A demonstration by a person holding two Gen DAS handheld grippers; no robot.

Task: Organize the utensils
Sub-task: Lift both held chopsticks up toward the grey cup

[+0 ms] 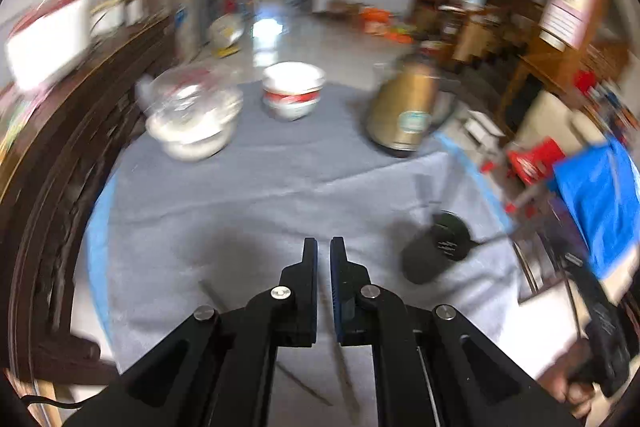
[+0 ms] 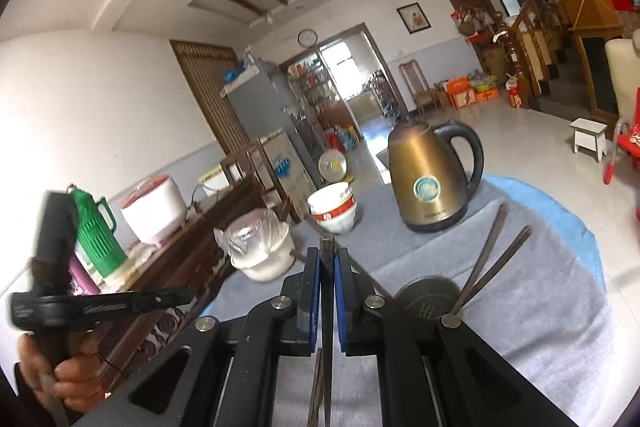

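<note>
Two grippers: both up over the table, both closed.
L gripper [image 1: 324, 247]: jaws together, nothing between them.
R gripper [image 2: 328, 255]: clamped on a dark chopstick [image 2: 327, 311], tip poking past the pads.
Holder: black utensil cup [image 1: 436, 251] on the cloth, two chopsticks [image 2: 492, 259] already leaning in it; more lie flat below the L gripper.
Risk: thin stick, narrow grip, could pivot or slip on the way; poor aim may tip the cup.
Surface: grey cloth [image 1: 240, 195] over a round table, creased.
Room: kettle [image 2: 428, 179], stacked bowls [image 2: 332, 211], tiled floor.

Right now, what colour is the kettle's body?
Golden bronze kettle, black handle; sharpest in the right wrist view.
</note>
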